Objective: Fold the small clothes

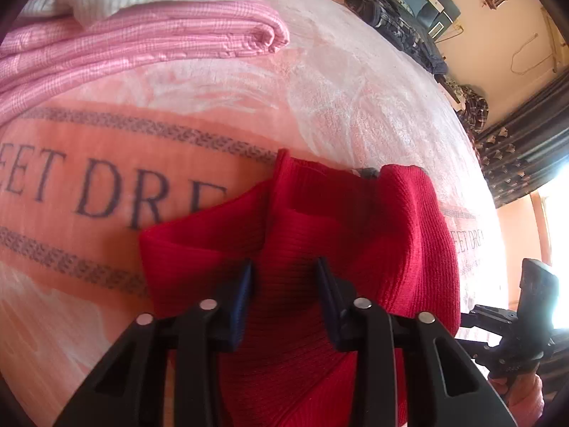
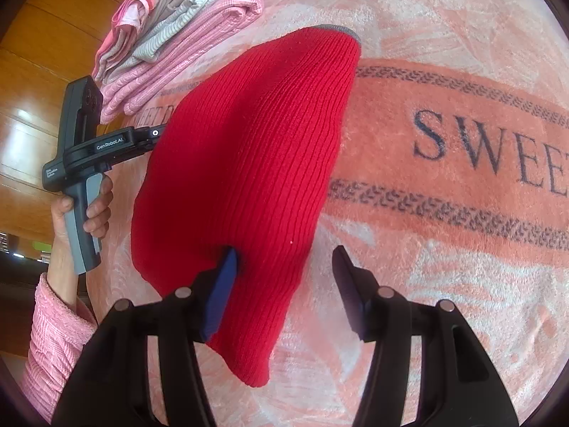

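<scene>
Left wrist view: the left gripper [image 1: 284, 295] straddles a bunched ridge of the red knit garment [image 1: 355, 220] over the blanket [image 1: 106, 213], seemingly pinching it, though contact is unclear.

Right wrist view: the right gripper [image 2: 284, 284] hangs spread, one pad against the lifted garment [image 2: 249, 149]; next it must clamp the hem.

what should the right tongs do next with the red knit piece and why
Probably close the right tongs on the red knit garment. Their fingers stand apart with its lower edge between them, while the left tongs have fabric bunched between their fingers, so it hangs lifted over the blanket.
</scene>
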Demonstrator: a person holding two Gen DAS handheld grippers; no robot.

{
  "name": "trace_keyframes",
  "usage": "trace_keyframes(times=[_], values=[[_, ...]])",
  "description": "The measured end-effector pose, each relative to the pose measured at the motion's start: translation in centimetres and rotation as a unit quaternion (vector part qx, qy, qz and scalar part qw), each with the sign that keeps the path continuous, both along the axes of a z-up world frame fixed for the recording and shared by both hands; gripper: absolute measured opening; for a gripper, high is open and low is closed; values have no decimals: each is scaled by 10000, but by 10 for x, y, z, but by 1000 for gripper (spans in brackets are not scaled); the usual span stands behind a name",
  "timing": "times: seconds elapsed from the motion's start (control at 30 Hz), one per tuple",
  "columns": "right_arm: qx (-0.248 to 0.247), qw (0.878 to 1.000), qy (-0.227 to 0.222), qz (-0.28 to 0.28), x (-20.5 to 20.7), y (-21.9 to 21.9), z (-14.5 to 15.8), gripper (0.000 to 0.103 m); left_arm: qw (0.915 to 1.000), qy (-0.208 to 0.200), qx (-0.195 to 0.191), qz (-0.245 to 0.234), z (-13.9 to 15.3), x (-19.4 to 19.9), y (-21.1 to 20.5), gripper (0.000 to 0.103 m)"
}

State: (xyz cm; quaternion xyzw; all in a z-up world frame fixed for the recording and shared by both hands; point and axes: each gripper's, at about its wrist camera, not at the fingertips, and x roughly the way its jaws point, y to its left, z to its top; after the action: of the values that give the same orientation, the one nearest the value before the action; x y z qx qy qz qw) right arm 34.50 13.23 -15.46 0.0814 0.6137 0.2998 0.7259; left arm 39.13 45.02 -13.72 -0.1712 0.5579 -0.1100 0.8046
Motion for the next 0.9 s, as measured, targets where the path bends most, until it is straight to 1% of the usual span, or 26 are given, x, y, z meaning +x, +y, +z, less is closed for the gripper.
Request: trace_keyframes(times=[0.03, 0.13, 0.17, 0.2, 0.23, 0.3, 0.33, 0.37, 0.4, 0.47, 0.53, 0.6, 0.63, 0.67, 0.7, 0.73, 0.8, 0.87, 0.9], values=[[0, 10000, 2, -7, 0, 0, 0, 55, 10000, -16, -41, 55, -2, -1, 3, 18], [-8, 10000, 13, -21, 1, 1, -3, 56, 9993, -182, -234, 248, 0, -7, 10, 11], [-10, 10000, 16, -26, 1, 0, -3, 57, 9986, -313, -290, 306, 6, -11, 11, 10], [-9, 10000, 20, -30, 1, 1, -3, 57, 9977, -517, -282, 338, 14, -17, 12, 9], [-10, 10000, 17, -24, 1, 0, -3, 57, 9960, -787, -164, 386, 25, -24, 14, 9], [-28, 10000, -8, -8, 1, 0, -3, 57, 9875, -1469, 188, 534, 49, -41, 20, 9], [-31, 10000, -21, 5, 0, 1, -3, 57, 9836, -1685, 252, 599, 57, -49, 27, 9], [-33, 10000, -23, 10, 0, 1, -3, 57, 9833, -1669, 253, 683, 59, -51, 34, 8], [-26, 10000, -8, 8, 0, 2, -4, 57, 9851, -1484, 267, 831, 53, -49, 42, 8], [-13, 10000, 32, -8, 1, 4, -6, 58, 9887, -1117, 183, 978, 33, -45, 51, 8], [-29, 10000, 33, -16, 1, 4, -6, 58, 9910, -815, 179, 1044, 15, -40, 53, 10], [-58, 10000, 9, 5, 1, 4, -4, 58, 9922, -677, 157, 1036, 11, -38, 53, 17], [-63, 10000, 12, 3, 1, 3, -3, 58, 9922, -645, 109, 1059, 16, -38, 55, 24], [-51, 10000, 20, -3, 0, 2, -2, 58, 9928, -604, 10, 1038, 20, -39, 55, 38], [-41, 10000, 14, 9, 0, 2, -1, 58, 9937, -510, -65, 996, 24, -41, 56, 44], [-53, 10000, -5, 31, -1, 2, 0, 58, 9946, -378, -50, 966, 27, -43, 54, 51], [-81, 9999, -36, 65, -1, 2, 2, 58, 9961, -211, -7, 853, 28, -49, 50, 51], [-81, 9999, -34, 70, -2, 2, 3, 58, 9975, 29, 33, 707, 20, -55, 45, 51], [-77, 9999, -26, 73, -3, 2, 4, 58, 9978, 119, -39, 645, 15, -59, 42, 51]])
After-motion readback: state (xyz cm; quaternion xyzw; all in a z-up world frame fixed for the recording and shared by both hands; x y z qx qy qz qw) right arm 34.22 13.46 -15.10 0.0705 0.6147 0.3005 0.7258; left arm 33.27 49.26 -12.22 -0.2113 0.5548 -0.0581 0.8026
